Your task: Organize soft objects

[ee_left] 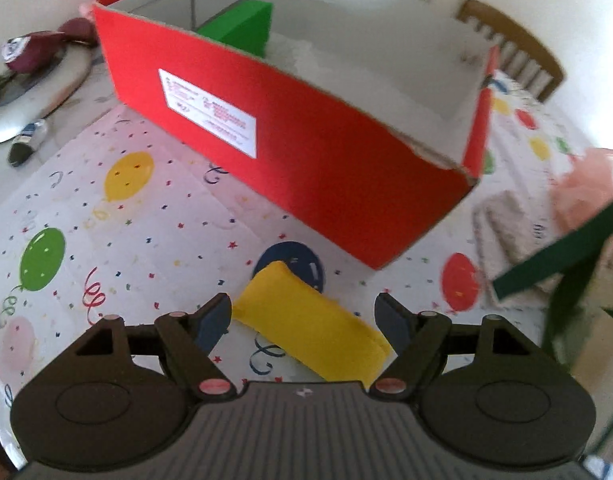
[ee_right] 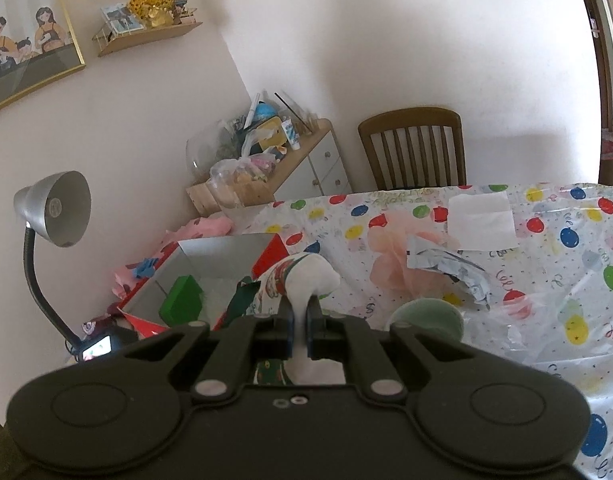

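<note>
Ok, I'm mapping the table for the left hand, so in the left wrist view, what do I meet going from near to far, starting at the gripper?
left gripper, open → yellow beanbag lying between its fingers on the balloon tablecloth → red box → green block inside the box → wooden chair beyond the table.

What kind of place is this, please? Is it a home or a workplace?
Most likely a home, probably a dining area. A family picture hangs on the wall, a wooden chair stands at a table with a balloon-print tablecloth, and a cluttered small cabinet stands in the corner.
</note>
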{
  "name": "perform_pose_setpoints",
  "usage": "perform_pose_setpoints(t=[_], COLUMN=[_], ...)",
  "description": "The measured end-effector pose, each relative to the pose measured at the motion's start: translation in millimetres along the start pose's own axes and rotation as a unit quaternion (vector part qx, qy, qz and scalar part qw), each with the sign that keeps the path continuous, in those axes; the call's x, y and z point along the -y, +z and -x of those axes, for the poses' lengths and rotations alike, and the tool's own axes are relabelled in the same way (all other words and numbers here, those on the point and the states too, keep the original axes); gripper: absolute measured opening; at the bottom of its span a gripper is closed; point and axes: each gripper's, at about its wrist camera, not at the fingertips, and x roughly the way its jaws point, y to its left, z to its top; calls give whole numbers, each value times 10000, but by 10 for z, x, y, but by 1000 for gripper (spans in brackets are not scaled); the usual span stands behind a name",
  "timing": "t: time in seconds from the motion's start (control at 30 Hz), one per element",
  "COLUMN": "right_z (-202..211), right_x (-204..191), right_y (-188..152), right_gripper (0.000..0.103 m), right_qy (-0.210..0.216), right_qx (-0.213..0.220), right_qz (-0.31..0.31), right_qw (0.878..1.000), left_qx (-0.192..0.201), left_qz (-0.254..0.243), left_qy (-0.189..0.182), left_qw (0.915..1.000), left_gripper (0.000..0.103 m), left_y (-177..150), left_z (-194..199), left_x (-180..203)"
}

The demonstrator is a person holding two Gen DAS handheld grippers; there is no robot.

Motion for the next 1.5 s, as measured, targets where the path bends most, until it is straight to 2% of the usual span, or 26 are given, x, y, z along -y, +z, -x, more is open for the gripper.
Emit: perform_pose_setpoints(t=[0.13,0.27,0.37,0.53,0.7,0.87,1.0,1.1,1.17,1.3,1.4,1.5], right_z=[20,37,36,20,-15,-45,-67,-93,-112,-124,-127,-121], right_x=[33,44,44,47,-1,-32,-50,-52,-64,-91,-93,-88], right_y=[-12,-13,-16,-14,-31,-45,-53,-56,-64,-73,-85,-96], right_gripper=[6,6,6,6,6,6,6,6,6,6,6,6], right_qy=[-23,-20,-12,1,-23,-24,-17,-1,0,12,16,3], right_qx=[-53,-70,-67,-77,-106,-122,-121,-115,-123,-132,-152,-162], right_qz=[31,68,72,64,57,43,34,16,11,18,23,11], right_qw=[10000,10000,10000,10000,9999,9999,9999,9999,9999,9999,9999,9999], left_qx=[61,126,207,379,416,259,202,176,-30,-159,-205,-156], left_qz=[-42,-318,-415,-474,-456,-668,-665,-601,-516,-153,-235,-535], left_qy=[427,570,520,247,-69,-445,-313,-255,-200,-25,128,221], left_qw=[9991,9978,9976,9979,9981,9964,9971,9977,9985,9998,9994,9982], left_gripper=[79,78,72,51,49,52,73,73,77,79,79,77], left_y=[-38,-78,-101,-109,-77,-45,-33,-53,-68,-47,-57,-117], left_z=[-84,-102,-101,-37,10,41,108,176,150,75,49,39], left_x=[62,127,103,-2,-158,-288,-345,-378,-360,-316,-194,-90])
